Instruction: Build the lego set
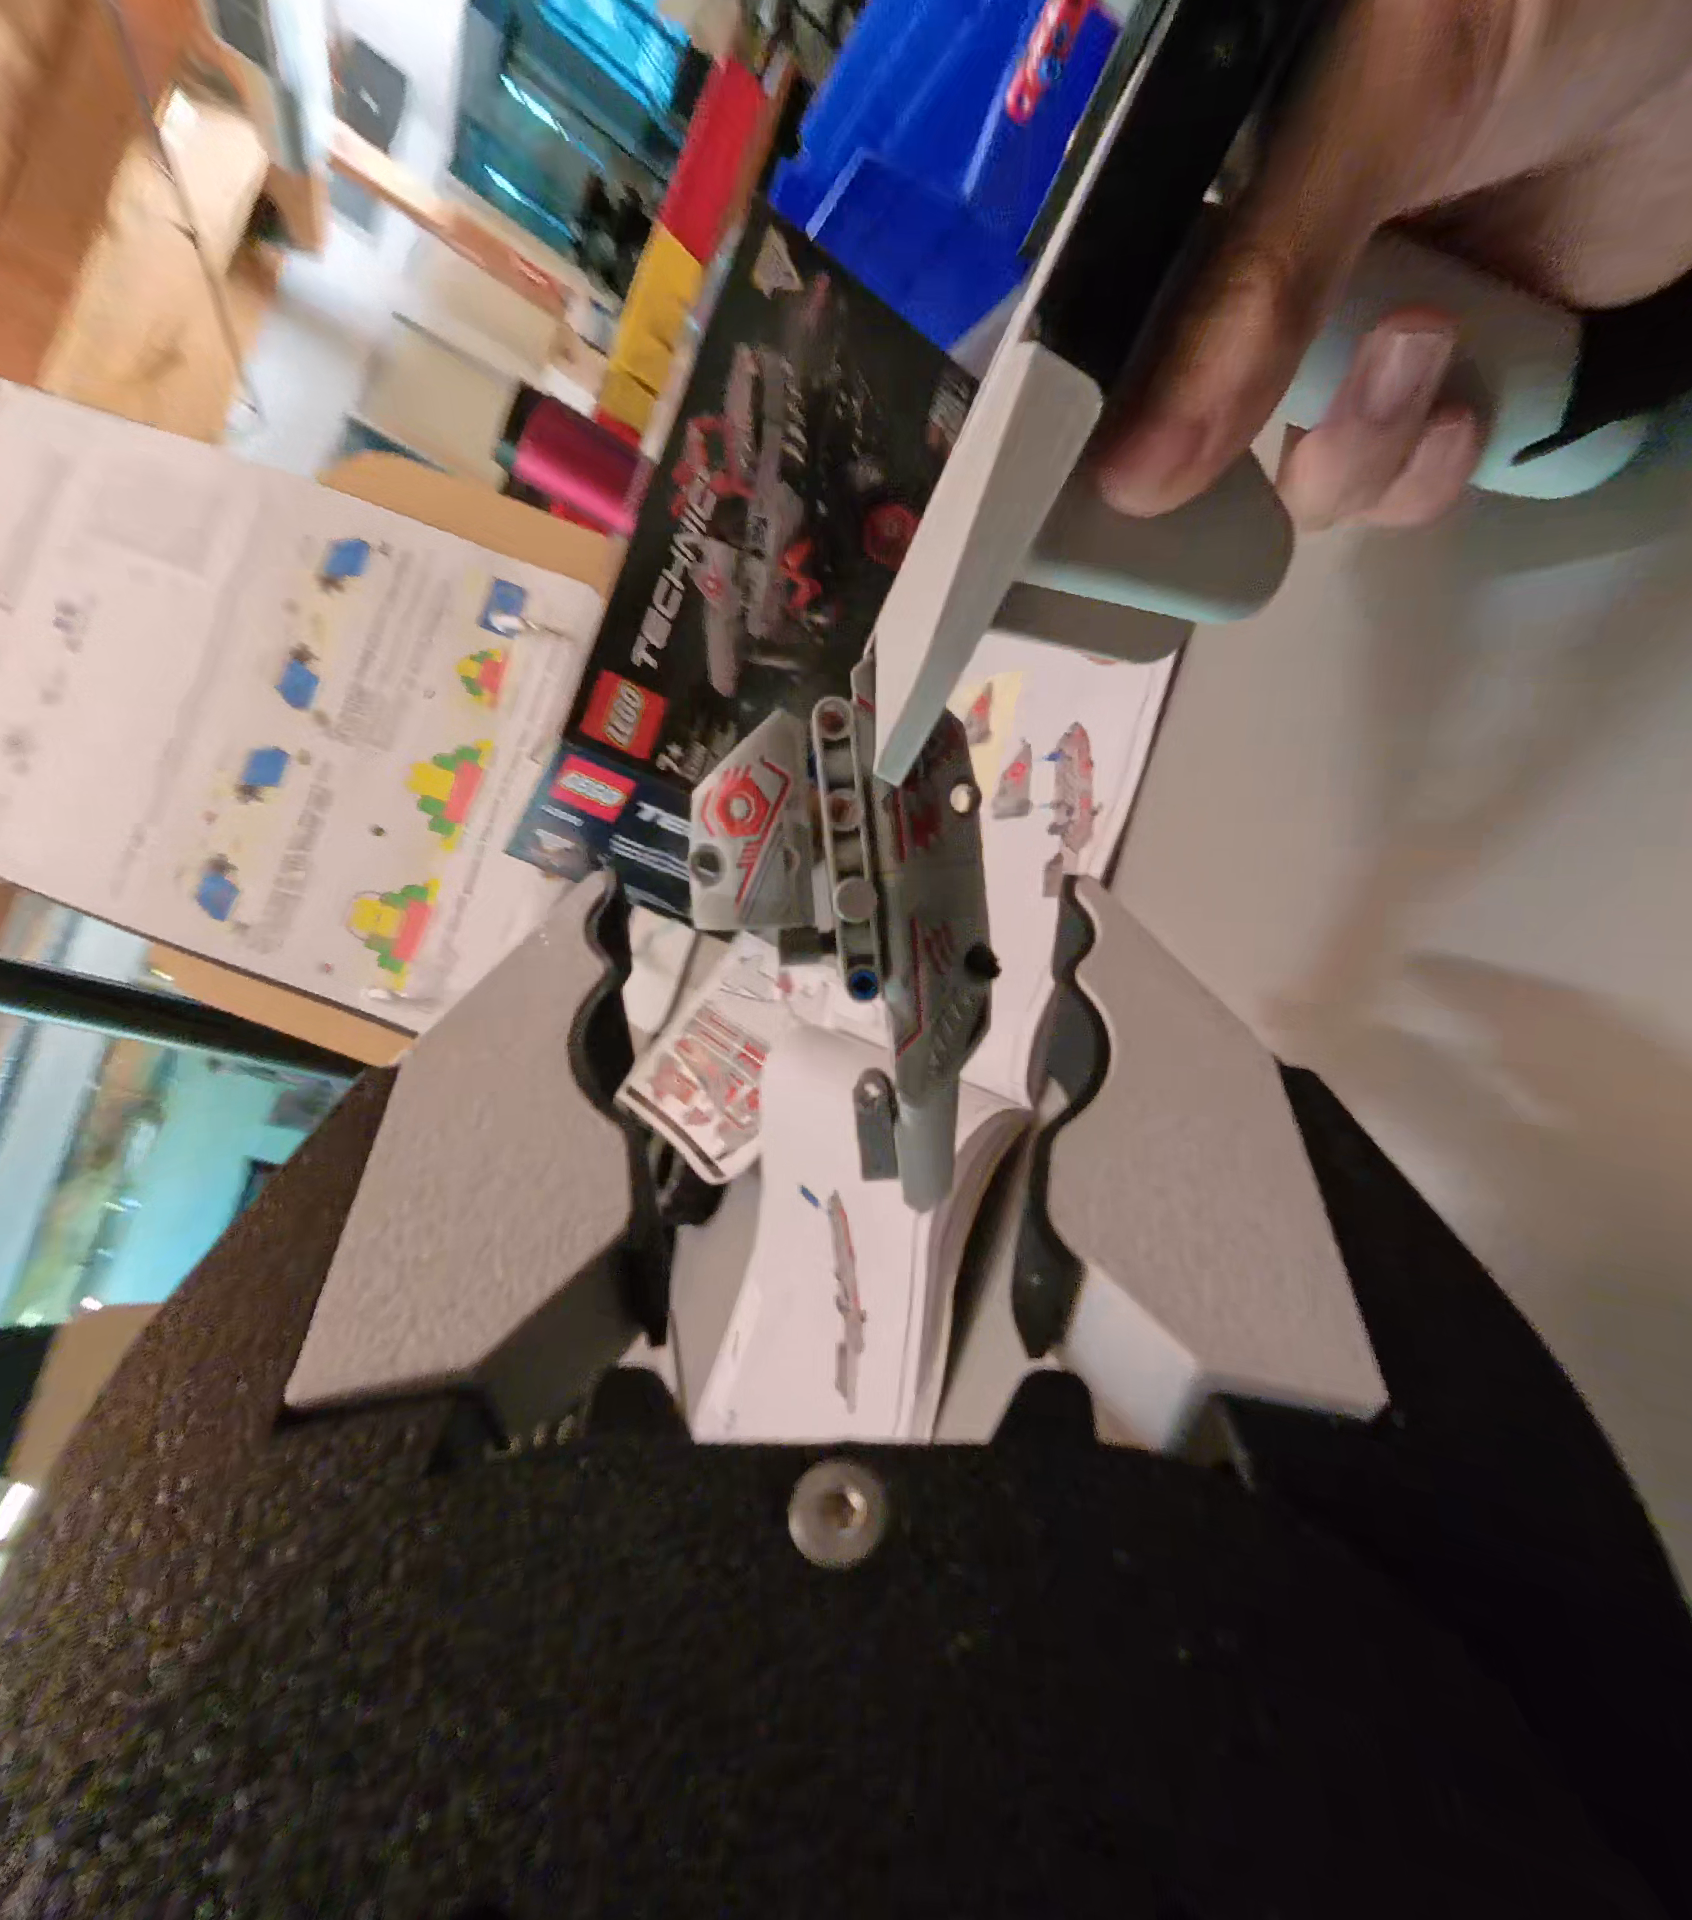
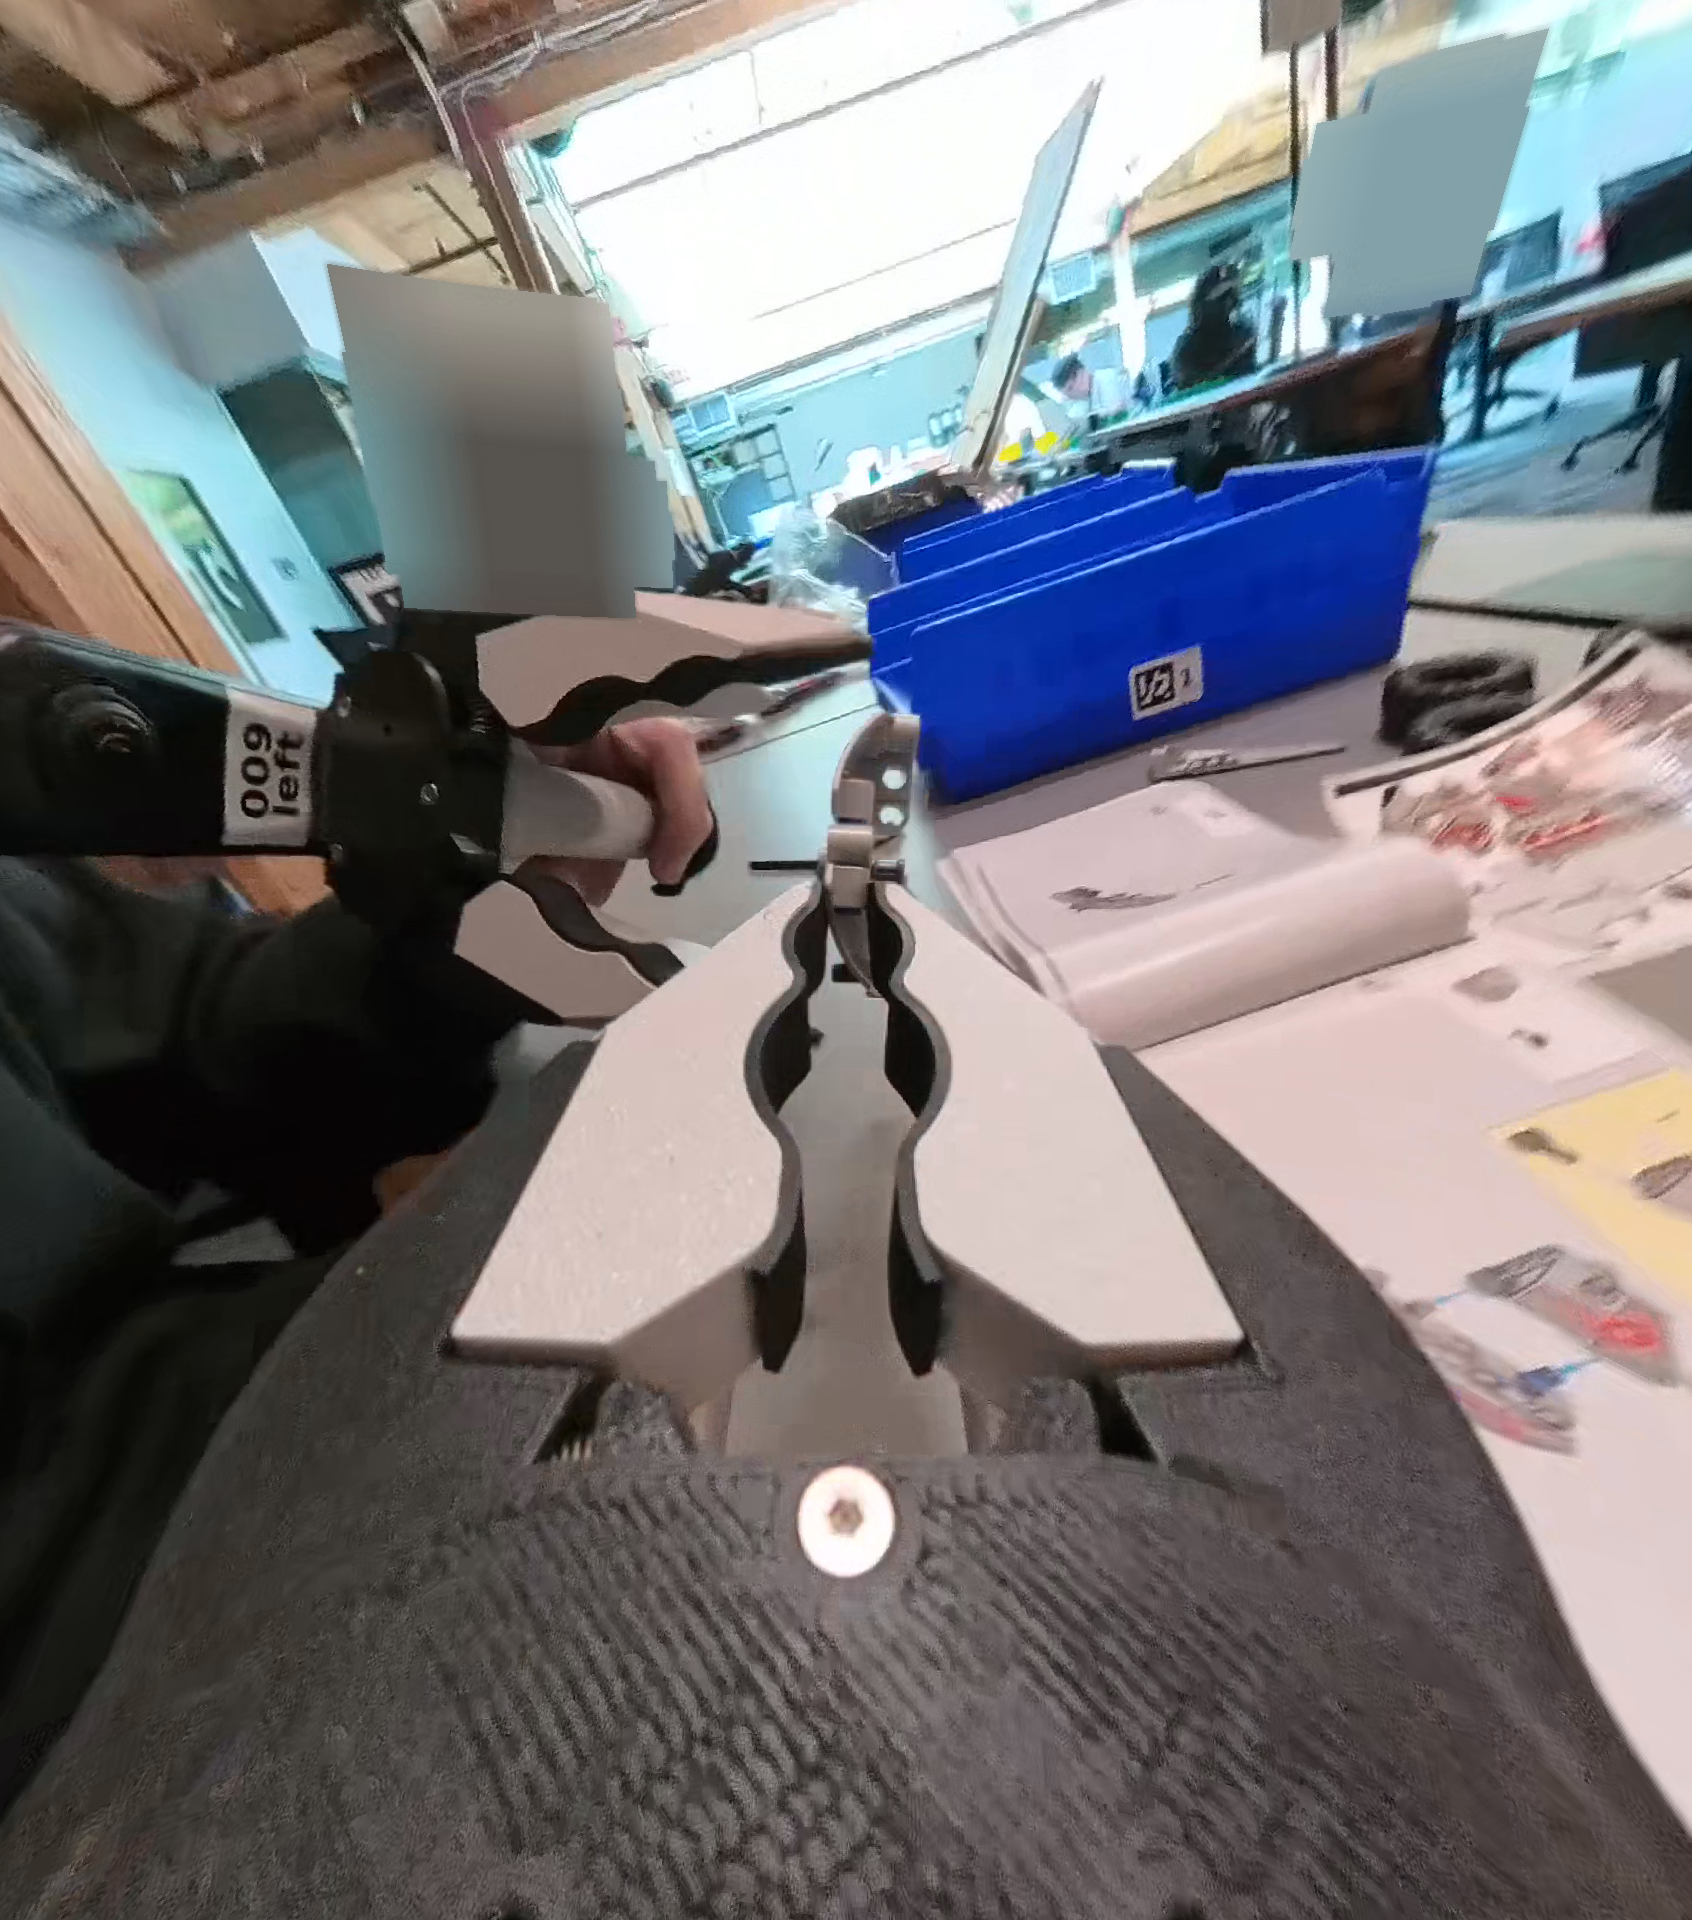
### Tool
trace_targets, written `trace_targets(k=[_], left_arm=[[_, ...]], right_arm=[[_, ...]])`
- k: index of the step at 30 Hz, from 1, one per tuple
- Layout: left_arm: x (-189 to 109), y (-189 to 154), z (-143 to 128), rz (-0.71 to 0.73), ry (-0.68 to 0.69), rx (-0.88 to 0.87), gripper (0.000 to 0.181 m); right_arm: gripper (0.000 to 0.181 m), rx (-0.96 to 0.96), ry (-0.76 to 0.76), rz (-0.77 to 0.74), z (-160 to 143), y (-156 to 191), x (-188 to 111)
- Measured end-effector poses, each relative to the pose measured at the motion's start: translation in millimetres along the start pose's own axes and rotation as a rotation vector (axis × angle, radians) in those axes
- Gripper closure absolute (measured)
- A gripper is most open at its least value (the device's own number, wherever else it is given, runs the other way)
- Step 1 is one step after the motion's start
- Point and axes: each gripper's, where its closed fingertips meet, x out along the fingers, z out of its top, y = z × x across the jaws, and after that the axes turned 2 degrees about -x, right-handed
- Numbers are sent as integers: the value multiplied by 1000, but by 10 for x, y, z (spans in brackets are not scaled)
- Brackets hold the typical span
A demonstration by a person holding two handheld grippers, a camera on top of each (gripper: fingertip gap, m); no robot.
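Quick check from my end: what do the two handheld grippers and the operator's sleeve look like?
Both grippers, the left gripper and right gripper, have flat light-grey wedge fingers with wavy black inner pads, on textured black bodies with a silver screw. The left carries a white label. The sleeve is dark.

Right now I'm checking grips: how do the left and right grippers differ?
The right gripper is shut on the grey lego model; the left gripper is open and holds nothing. The right carries the model upright; the left only faces it. Both have grey fingers with wavy black pads.
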Motion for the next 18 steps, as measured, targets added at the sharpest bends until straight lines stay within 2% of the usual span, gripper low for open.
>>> trace_targets(k=[3,7,9,18], left_arm=[[110,-102,-87,-92,106,-42,103],[193,-72,-180,-61,203,-48,117],[214,-88,-200,-55,220,-42,117],[269,-74,-226,-40,239,38,122]], right_arm=[[175,104,0,9,-35,-12,15],[176,250,-25,15,-83,-15,31],[176,321,-40,7,-106,-48,25],[176,316,-17,-34,-142,-101,6]])
